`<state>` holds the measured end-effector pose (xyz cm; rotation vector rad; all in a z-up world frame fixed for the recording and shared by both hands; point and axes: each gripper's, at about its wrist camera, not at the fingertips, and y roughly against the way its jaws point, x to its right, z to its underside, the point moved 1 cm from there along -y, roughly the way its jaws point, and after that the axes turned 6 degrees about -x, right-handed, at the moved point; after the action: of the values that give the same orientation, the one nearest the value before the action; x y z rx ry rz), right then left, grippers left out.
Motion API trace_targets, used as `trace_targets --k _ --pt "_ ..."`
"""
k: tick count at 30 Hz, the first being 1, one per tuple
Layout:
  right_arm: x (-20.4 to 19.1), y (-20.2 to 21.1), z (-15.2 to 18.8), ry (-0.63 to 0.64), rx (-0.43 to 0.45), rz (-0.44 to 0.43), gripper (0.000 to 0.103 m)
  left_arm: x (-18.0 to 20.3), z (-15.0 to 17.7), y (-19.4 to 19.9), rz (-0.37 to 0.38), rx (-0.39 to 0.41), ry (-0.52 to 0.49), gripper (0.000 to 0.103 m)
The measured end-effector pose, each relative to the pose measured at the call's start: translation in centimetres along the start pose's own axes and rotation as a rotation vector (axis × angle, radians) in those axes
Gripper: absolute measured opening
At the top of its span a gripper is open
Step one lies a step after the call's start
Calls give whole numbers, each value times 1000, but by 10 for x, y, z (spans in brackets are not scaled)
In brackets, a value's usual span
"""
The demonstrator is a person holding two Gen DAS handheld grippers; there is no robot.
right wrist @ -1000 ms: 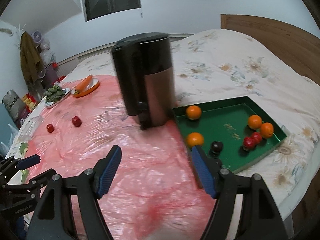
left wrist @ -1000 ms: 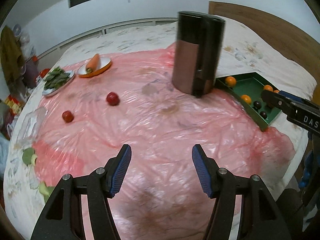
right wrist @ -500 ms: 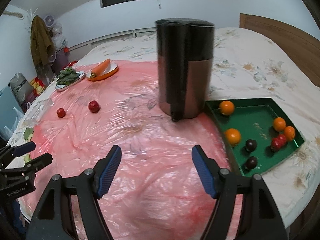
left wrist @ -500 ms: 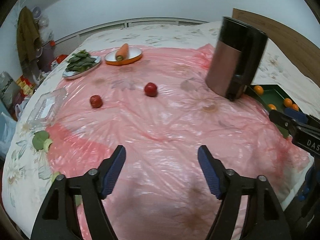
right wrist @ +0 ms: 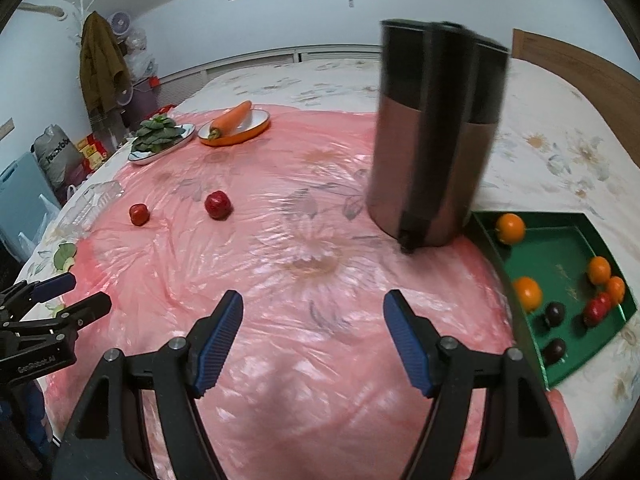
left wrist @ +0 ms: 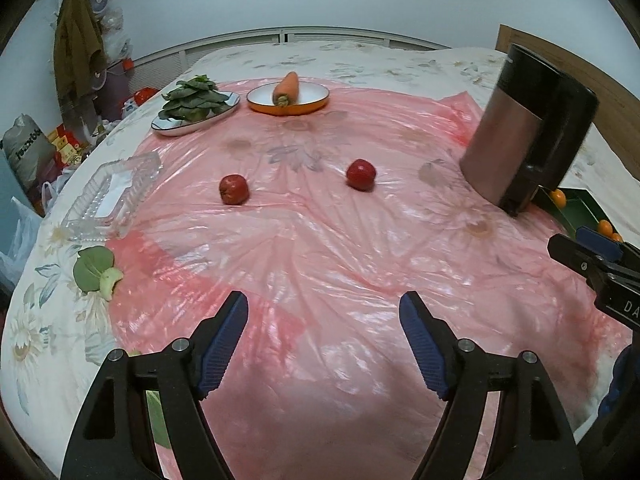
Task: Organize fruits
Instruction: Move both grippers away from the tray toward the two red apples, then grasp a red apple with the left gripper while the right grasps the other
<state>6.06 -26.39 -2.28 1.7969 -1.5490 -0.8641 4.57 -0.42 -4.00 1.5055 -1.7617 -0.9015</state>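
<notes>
Swinging left off the green tray (right wrist: 600,364), both my tongs, left tongs (left wrist: 323,342) and right tongs (right wrist: 313,334), gape empty toward two red fruits (left wrist: 234,189) mid-bed.

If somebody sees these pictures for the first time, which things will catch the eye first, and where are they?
The tall dark jug dominates, standing on the pink plastic sheet right beside the green tray of oranges and dark fruits. Two red fruits lie alone mid-sheet, with a carrot in an orange dish and a plate of greens behind them. Both hand-held grippers, left and right, are open and empty.
</notes>
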Motion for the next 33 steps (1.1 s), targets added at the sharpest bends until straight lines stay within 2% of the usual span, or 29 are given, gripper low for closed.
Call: trace_targets --k 9,18,26,33 --pt "-36 -26 -27 60 -9 -66 103 -43 -19 -10 -33 11 73 73" --pt "-65 -58 -62 103 0 -126 103 -85 -53 -31 -75 30 113 73" --pt "-87 -94 -90 134 -13 -182 103 -97 -78 -55 -50 38 99 73" --pt "-98 -131 -100 150 -49 -218 103 -97 -90 -87 -31 -8 64 73"
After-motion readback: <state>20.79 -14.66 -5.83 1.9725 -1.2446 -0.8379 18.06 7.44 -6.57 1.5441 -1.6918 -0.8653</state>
